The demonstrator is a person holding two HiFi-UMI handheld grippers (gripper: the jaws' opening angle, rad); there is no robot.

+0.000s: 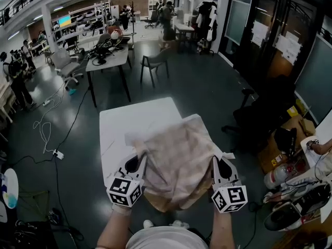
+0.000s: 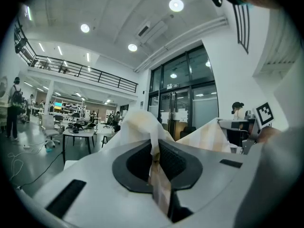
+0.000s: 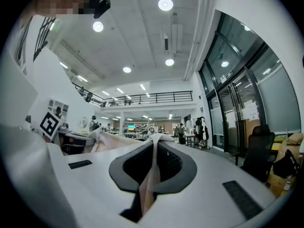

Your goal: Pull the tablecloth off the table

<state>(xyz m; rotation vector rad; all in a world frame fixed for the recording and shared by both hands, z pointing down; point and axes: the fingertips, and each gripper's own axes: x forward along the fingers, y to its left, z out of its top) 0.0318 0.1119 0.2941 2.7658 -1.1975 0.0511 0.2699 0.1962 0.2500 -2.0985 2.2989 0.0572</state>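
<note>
Head view: the beige checked tablecloth (image 1: 176, 157) lies bunched over the near right part of the white table (image 1: 122, 121). It leaves the far edge and left side bare, and its front portion sags past the near edge. The left gripper (image 1: 136, 164) is clenched on a fold at the cloth's near left corner, and the right gripper (image 1: 220, 165) on a fold at its near right corner. In both gripper views the fabric is pinched between closed jaws.
</note>
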